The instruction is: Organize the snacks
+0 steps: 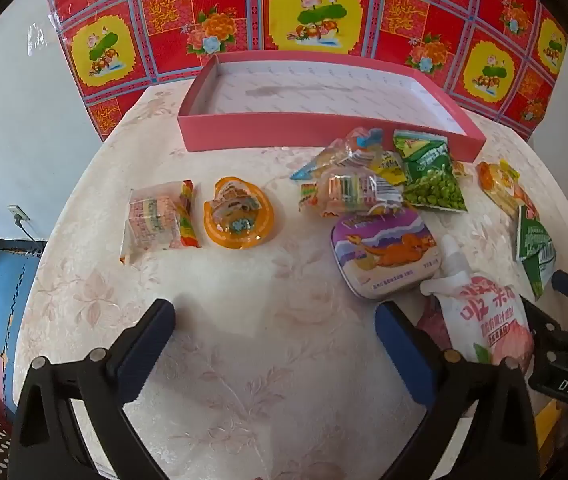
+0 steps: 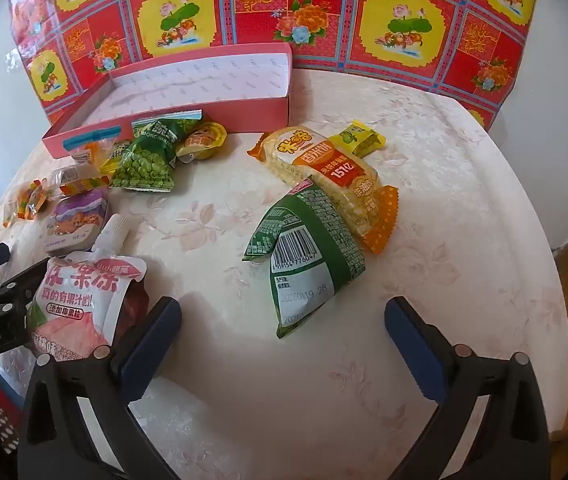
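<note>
Floral cream tablecloth [image 1: 244, 360], red-and-yellow patterned sheet [image 1: 307, 12] behind, wall socket [image 1: 18, 213], blue floor mat [image 1: 0, 292].

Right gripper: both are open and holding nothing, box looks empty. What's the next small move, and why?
Probably ease the right gripper forward and down onto the green packet. It lies just ahead of the open jaws, mostly on bare table, its far end overlapping the rice cracker pack. The pink box holds no snacks yet, so any pick is a start.

Pale floral-clothed table [image 1: 244, 360]; red-and-yellow patterned sheet [image 1: 307, 12] on white wall [image 1: 16, 120]; blue floor mat [image 1: 0, 292] below.
</note>
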`<state>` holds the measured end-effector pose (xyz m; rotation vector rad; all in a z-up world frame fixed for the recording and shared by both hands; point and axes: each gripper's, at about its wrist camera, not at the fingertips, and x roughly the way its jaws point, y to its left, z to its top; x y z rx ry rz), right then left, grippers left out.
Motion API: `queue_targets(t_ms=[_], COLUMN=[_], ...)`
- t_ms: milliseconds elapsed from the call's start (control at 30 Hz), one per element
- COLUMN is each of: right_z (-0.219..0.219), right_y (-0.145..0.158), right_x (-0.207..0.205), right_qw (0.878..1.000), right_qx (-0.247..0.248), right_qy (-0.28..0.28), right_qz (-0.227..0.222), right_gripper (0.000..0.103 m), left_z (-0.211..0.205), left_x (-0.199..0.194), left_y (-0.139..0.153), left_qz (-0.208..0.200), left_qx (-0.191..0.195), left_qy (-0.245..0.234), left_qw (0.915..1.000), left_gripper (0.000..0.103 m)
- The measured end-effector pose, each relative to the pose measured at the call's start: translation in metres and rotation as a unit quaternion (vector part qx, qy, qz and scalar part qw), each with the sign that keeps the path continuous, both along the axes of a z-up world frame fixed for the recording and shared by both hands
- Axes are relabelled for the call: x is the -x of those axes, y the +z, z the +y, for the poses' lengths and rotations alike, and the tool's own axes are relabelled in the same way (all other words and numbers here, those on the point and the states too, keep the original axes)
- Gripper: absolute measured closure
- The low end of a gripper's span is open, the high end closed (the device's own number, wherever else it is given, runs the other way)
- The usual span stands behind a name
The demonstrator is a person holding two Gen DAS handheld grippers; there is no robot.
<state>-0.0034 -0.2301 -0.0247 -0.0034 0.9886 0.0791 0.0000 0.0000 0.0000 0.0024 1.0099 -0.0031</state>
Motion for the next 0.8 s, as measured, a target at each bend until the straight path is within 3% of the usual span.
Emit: queue_targets(t_ms=[800], right_z=[0.0001], right_y=[0.0003], right_x=[0.0009], right_qw=[1.0], right_qx=[0.0], right_qy=[0.001], right_qz=[-0.004], right_gripper=[0.0], left_z=[-0.0032], left_x=[-0.0006], left_y=[-0.0007], left_qz=[0.0], left_qx=[-0.003], left_qy=[0.0], left_qw=[1.0], left_gripper=[0.0])
